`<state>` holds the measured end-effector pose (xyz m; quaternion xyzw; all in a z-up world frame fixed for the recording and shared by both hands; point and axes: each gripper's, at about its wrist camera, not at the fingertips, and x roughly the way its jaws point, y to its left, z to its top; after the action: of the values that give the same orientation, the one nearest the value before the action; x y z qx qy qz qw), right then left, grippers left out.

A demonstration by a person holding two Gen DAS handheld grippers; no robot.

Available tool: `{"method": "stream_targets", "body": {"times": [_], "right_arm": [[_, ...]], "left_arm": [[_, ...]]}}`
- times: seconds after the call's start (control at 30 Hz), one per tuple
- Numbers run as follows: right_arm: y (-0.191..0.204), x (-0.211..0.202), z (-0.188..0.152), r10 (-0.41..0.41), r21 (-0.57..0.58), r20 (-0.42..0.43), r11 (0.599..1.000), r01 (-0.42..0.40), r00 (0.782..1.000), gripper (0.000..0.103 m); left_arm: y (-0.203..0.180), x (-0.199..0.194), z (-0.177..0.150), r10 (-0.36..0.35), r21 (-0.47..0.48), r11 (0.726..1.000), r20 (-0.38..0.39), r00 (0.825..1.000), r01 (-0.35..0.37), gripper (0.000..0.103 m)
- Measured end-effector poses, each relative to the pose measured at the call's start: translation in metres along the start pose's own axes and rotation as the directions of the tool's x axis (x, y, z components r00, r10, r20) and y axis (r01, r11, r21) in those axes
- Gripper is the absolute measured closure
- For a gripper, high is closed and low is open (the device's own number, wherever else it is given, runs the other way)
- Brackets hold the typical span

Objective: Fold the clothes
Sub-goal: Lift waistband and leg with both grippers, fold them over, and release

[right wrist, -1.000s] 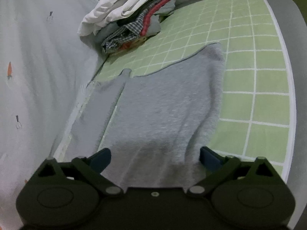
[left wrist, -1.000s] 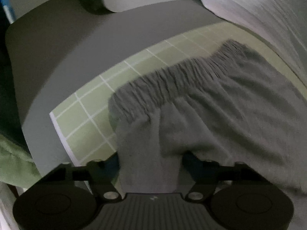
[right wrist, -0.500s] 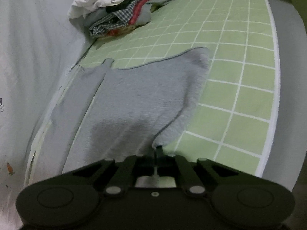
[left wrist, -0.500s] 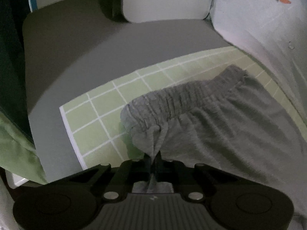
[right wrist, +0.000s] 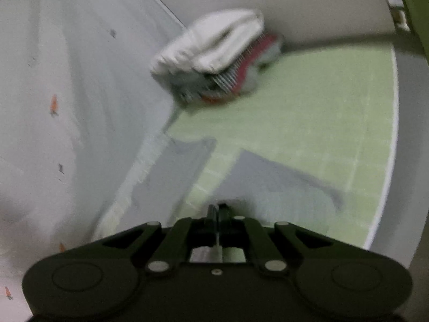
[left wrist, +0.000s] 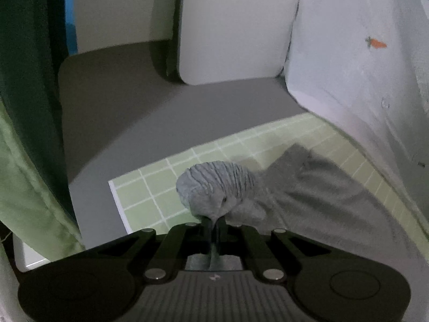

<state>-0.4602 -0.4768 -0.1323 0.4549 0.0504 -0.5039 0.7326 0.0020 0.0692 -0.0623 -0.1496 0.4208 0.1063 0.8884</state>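
My left gripper (left wrist: 213, 224) has its jaws pressed together, pinching a bunched fold of the grey shorts (left wrist: 308, 196) at the waistband and holding it lifted. My right gripper (right wrist: 217, 212) is likewise clamped tight on a hem edge of the same garment, raised and blurred

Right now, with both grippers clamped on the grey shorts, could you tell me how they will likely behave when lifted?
The grey shorts will probably hang limp: the waistband bunches above the left gripper. They look light, since the right gripper raises a leg with a small pinch. The unheld part will likely drag across the green mat.
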Motion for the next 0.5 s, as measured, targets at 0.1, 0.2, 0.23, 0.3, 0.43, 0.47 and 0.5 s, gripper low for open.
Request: {"method": "stream_targets", "body": {"times": [0.1,0.2,0.23,0.3,0.43,0.47,0.5], "right_arm": [[0.010,-0.010,0.022,0.045,-0.004,0.041,0.999,-0.045,0.998,0.102],[0.019,-0.016,0.042,0.093,-0.030,0.075,0.995,-0.091,0.993,0.102],[0.022,-0.017,0.046,0.104,-0.038,0.084,0.994,-0.101,0.991,0.102],[0.028,-0.017,0.053,0.116,-0.047,0.100,0.993,-0.112,0.988,0.102],[0.038,-0.009,0.059,0.131,-0.057,0.116,0.991,-0.125,0.985,0.102],[0.041,-0.008,0.060,0.134,-0.068,0.118,0.990,-0.127,0.984,0.102],[0.045,-0.006,0.061,0.138,-0.084,0.120,0.988,-0.129,0.983,0.102]], "left_arm": [[-0.003,-0.014,0.006,0.001,-0.021,1.000,0.044,0.999,-0.001,0.101],[-0.007,-0.024,0.010,-0.006,-0.030,0.999,0.074,0.997,0.009,0.101],[-0.010,-0.025,0.010,-0.005,-0.029,1.000,0.078,0.997,0.008,0.101],[-0.015,-0.027,0.009,-0.004,-0.029,1.000,0.083,0.997,0.006,0.101],[-0.021,-0.033,0.011,-0.003,-0.048,0.999,0.088,0.996,0.007,0.101],[-0.022,-0.035,0.013,-0.003,-0.056,0.998,0.092,0.996,0.008,0.101],[-0.023,-0.037,0.014,-0.003,-0.063,0.998,0.095,0.995,0.009,0.101]]}}
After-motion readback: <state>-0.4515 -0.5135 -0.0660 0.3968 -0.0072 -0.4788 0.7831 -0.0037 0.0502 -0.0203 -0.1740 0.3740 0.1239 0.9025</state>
